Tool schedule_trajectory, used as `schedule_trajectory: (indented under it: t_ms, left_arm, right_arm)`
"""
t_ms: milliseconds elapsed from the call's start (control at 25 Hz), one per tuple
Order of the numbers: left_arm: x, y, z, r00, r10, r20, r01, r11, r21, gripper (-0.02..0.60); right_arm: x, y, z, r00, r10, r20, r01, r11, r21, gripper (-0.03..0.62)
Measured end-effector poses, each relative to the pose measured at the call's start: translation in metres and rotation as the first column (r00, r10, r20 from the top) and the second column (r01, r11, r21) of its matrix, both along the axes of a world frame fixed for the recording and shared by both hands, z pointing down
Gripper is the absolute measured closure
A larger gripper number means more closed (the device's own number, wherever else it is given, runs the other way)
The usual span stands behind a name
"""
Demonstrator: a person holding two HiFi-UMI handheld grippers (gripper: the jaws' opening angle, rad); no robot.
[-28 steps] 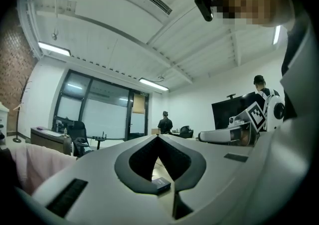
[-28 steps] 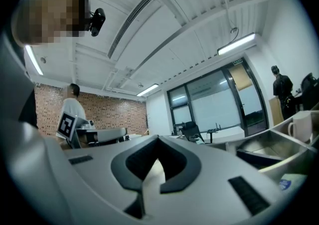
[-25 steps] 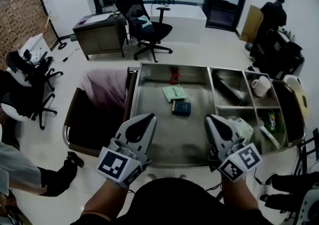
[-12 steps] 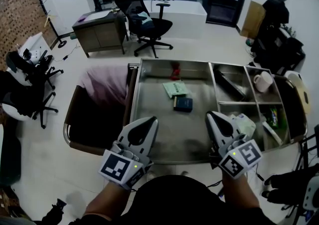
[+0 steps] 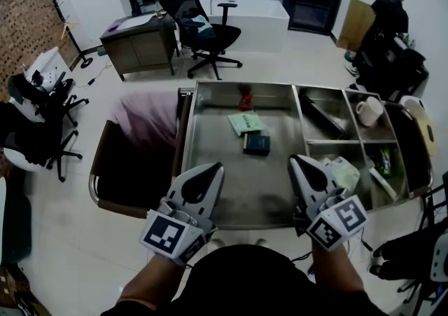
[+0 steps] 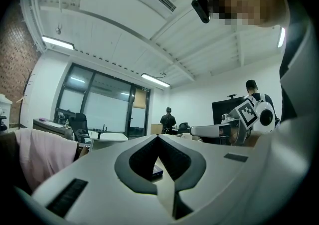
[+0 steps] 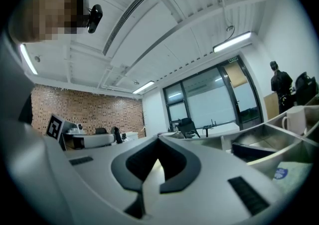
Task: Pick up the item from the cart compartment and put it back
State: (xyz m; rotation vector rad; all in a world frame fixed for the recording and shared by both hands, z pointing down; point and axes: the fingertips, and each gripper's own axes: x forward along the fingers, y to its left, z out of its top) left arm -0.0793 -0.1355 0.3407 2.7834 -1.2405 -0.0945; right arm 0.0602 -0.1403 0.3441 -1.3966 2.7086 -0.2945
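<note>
The steel cart (image 5: 231, 199) stands in front of me in the head view. Its big compartment holds a dark blue box (image 5: 257, 143), a green packet (image 5: 245, 123) and a small red item (image 5: 245, 102). The side compartments hold a white mug (image 5: 369, 111), a dark object (image 5: 323, 118) and a white bag (image 5: 341, 171). My left gripper (image 5: 212, 167) hovers shut and empty over the cart's near edge. My right gripper (image 5: 295, 160) is also shut and empty, beside the white bag. In the left gripper view the closed tips (image 6: 158, 136) frame the blue box (image 6: 156, 171).
A pink cloth (image 5: 147, 115) hangs over a dark bin at the cart's left end. An office chair (image 5: 210, 34), a wooden desk (image 5: 140, 45) and a white counter stand beyond. More chairs (image 5: 42, 118) stand left. A person in black (image 5: 390, 13) is far right.
Both grippers have stayed almost still over the cart's near edge. A person's leg and shoe at lower left have left the view.
</note>
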Motion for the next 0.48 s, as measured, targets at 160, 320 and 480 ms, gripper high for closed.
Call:
schedule_trajectory:
  t_ms: [160,320,480]
  left_arm:
    - [0.0002,0.0005,0.0011,1.0,0.002,0.006,-0.002,1.0,-0.001,0.581]
    - [0.0017,0.0011,0.0009,1.0,0.007,0.006,-0.007,1.0,-0.001,0.581]
    - [0.0017,0.0021,0.0021,1.0,0.015,0.018,-0.015,1.0,-0.001,0.581]
  right_arm:
    - [0.0011,0.0,-0.0003,1.0,0.003,0.001,-0.003,1.0,0.002,0.577]
    - [0.0013,0.0,0.0005,1.0,0.001,0.0,-0.001,1.0,0.001,0.577]
    - [0.0008,0.0003,0.0008,1.0,0.001,0.003,-0.001,1.0,0.005,0.577]
